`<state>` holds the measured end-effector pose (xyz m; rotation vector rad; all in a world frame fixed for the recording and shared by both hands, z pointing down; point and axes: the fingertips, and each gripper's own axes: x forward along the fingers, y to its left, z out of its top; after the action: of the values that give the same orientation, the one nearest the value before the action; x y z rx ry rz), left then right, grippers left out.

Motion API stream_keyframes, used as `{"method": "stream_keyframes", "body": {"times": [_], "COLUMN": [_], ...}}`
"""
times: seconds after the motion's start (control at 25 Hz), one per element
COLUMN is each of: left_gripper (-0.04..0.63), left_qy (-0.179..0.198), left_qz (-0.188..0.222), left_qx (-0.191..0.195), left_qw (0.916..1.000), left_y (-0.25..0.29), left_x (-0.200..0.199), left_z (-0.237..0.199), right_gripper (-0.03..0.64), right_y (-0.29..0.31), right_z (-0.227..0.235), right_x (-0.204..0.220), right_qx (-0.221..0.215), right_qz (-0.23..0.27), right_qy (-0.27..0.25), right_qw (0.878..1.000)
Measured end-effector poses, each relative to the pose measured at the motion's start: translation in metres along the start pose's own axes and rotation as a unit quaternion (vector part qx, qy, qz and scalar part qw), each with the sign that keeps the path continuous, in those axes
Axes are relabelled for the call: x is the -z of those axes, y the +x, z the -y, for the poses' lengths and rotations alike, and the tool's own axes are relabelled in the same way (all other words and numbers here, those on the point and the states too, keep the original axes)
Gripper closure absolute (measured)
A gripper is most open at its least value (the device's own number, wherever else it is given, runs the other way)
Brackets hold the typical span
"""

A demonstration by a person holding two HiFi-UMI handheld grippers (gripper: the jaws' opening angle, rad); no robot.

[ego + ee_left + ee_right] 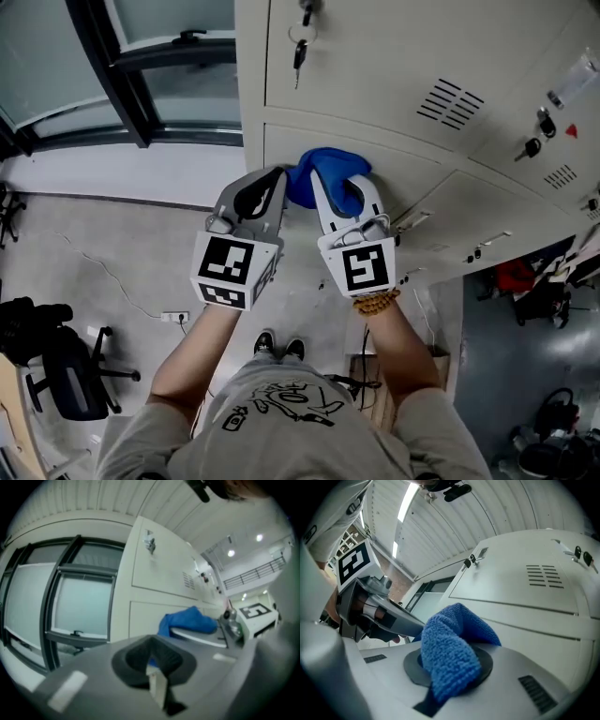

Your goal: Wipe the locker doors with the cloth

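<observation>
From the head: presses the blue cloth (330, 167) against the lower locker door (412, 173), just under the seam with the upper door (375, 56) and its hanging key (299, 53). Sets left gripper (267, 183) and right gripper (345, 187) side by side.

Through the left gripper view: shows jaws closed, with a sliver of blue at the pads, apparently a corner of the cloth (187, 620).

Through the right gripper view: clamps jaws on a thick fold of cloth (450, 653), with the locker door just behind.

To wipe well: press evenly, sweep in overlapping strokes across the panel, steer clear of key and vents, and avoid scraping paint with the jaw tips.
</observation>
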<state>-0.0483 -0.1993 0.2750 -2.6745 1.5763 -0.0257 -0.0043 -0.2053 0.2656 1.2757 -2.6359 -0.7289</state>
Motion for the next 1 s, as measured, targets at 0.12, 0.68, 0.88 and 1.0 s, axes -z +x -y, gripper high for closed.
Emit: {"method": "stream_keyframes", "body": {"times": [0.12,0.68,0.88,1.0], "left_gripper": [0.592,0.592,0.592,0.592], "left_qy": [0.009,0.017,0.009,0.003], "left_qz": [0.010,0.010,-0.017,-0.030], "left_qx": [0.004,0.050,0.058,0.058], "left_qw": [0.9999,0.9985,0.9981,0.9978], "left_y": [0.002,0.029,0.034,0.037], "left_x": [-0.017,-0.023,0.007,0.027], "left_z": [0.004,0.049,0.057,0.060], "right_gripper": [0.584,0.584,0.584,0.584], "right_y": [0.000,-0.044,-0.057,-0.061], "right_z": [0.015,0.068,0.064,0.055], "right_x": [-0.026,-0.019,0.012,0.034], "right_qx": [0.011,0.073,0.097,0.097], "right_qz": [0.022,0.055,0.060,0.054], "right_qy": [-0.005,0.008,0.005,0.001], "right_qw": [1.000,0.996,0.993,0.994]}}
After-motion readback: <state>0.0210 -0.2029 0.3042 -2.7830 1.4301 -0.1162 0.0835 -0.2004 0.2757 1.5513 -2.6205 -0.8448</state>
